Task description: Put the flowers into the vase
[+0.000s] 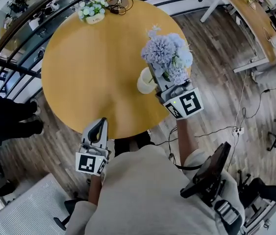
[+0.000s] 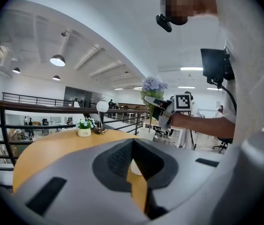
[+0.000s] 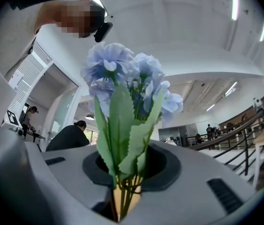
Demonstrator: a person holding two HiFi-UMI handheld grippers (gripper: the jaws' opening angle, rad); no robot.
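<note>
Right gripper (image 1: 156,77): jaws pinched stems of flowers (image 1: 166,53) near vase (image 1: 145,82); leaves might have snagged the rim, toppling it. Left gripper (image 1: 101,124): jaws together, empty.

A vase (image 1: 145,81) stands near the tabletop's (image 1: 88,72) right edge, flowers (image 1: 166,53) just right of it; a potted plant (image 1: 92,10) sits at the far edge.
</note>
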